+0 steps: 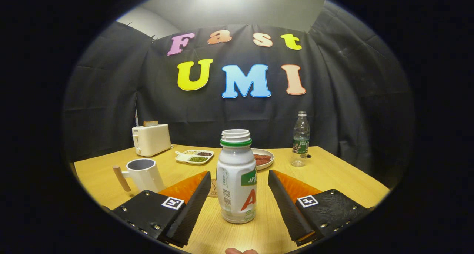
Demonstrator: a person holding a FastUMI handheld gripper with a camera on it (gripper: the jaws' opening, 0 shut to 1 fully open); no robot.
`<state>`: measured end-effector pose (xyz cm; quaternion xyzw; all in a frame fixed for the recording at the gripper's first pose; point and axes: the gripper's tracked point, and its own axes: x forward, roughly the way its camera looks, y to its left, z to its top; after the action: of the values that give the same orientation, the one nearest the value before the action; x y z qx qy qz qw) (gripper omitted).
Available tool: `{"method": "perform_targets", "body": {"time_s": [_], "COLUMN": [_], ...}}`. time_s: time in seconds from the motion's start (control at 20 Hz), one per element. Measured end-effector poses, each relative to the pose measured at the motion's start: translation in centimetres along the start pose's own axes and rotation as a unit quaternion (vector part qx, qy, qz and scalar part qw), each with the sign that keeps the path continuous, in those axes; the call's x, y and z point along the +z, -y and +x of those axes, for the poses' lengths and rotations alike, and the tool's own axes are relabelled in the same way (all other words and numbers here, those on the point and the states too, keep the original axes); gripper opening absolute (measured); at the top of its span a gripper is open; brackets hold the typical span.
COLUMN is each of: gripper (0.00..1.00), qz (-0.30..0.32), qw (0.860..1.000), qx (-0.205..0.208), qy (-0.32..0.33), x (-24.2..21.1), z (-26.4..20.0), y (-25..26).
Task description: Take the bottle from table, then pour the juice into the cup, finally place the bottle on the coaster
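Note:
A white juice bottle (237,176) with a green neck ring and no cap stands upright on the wooden table (333,180), right between my fingers. My gripper (239,176) is open, with a clear gap on each side of the bottle, neither finger touching it. A white cup (142,174) with a wooden handle stands to the left, just beyond the left finger. A round brown coaster (213,188) lies on the table behind the bottle's left side, mostly hidden by the bottle and the left finger.
At the back left stands a white toaster (151,138). A divided white dish (194,156) of beans and a plate (263,159) with red food lie behind the bottle. A clear water bottle (300,139) stands at the back right.

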<state>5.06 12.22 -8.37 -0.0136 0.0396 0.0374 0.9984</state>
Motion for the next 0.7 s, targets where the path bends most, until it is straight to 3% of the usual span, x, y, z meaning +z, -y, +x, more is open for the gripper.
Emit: {"method": "perform_targets", "body": {"time_s": [0.45, 0.55, 0.65, 0.7], "gripper": [0.96, 0.91, 0.73, 0.72], "qz": [0.018, 0.015, -0.009, -0.029], "qw": [0.999, 0.998, 0.999, 0.998], "qx": [-0.044, -0.05, -0.047, -0.046], "qy": [-0.01, -0.018, -0.026, -0.027], "x": [-1.1, -1.4, -1.5, -1.4], "z": [3.2, 3.6, 4.0, 4.0], "y": [0.4, 0.5, 0.1, 0.0]}}
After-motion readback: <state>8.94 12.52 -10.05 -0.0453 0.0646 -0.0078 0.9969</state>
